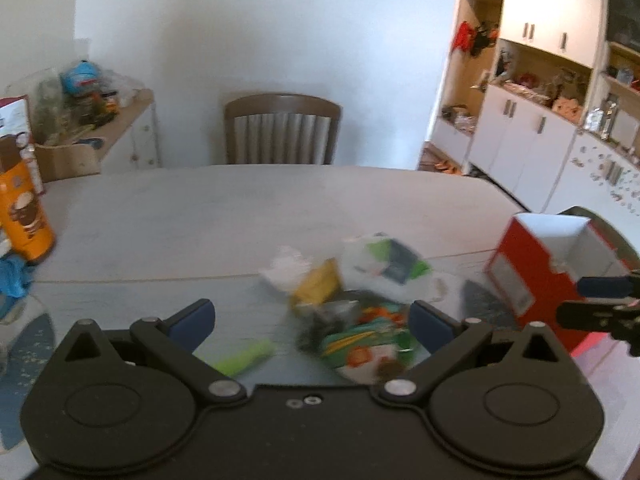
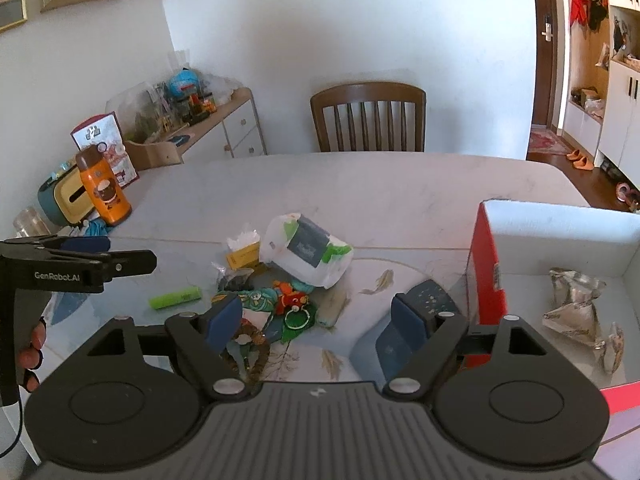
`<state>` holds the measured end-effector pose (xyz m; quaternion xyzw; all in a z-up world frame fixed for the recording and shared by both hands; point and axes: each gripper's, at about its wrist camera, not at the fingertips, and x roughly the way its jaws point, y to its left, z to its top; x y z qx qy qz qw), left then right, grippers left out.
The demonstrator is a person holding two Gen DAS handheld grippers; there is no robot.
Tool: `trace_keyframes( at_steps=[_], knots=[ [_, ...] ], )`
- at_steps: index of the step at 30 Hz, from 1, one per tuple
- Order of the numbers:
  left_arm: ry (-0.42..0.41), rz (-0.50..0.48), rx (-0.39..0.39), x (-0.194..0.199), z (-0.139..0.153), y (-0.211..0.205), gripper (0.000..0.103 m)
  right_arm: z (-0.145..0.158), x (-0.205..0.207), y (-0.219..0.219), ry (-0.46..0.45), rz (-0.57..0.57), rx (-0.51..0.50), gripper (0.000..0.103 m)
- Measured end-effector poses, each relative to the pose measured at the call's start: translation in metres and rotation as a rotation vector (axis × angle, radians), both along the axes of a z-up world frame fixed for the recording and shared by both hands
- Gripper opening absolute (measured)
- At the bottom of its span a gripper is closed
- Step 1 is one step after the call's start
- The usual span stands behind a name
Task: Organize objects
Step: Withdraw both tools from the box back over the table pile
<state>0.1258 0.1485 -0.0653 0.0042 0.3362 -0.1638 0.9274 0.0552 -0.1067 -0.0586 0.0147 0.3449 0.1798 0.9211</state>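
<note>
A pale table (image 2: 400, 196) carries a red-sided open box (image 2: 486, 272) at its right edge, with crumpled silvery wrappers (image 2: 576, 312) lying in it, and a loose heap of small things at the centre — a white pouch (image 2: 304, 248), a green tube (image 2: 175, 298), an orange charm on a ring (image 2: 294, 308). The left gripper (image 1: 312, 322) and right gripper (image 2: 320, 316) both hover near the heap, jaws spread wide, holding nothing. The heap overlaps, so a closing gripper could likely snag two items, or nudge the round tube rolling away.

Chair (image 2: 368, 118), orange bottle (image 2: 104, 186), cabinets (image 1: 528, 144)
</note>
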Motion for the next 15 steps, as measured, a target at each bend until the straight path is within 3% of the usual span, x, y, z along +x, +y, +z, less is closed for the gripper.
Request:
trace_keyframes(
  at_steps=[15],
  knots=[
    [0.082, 0.057, 0.029, 0.020, -0.036, 0.036, 0.103, -0.027, 0.021, 0.054, 0.037, 0.101, -0.064, 0.082]
  ],
)
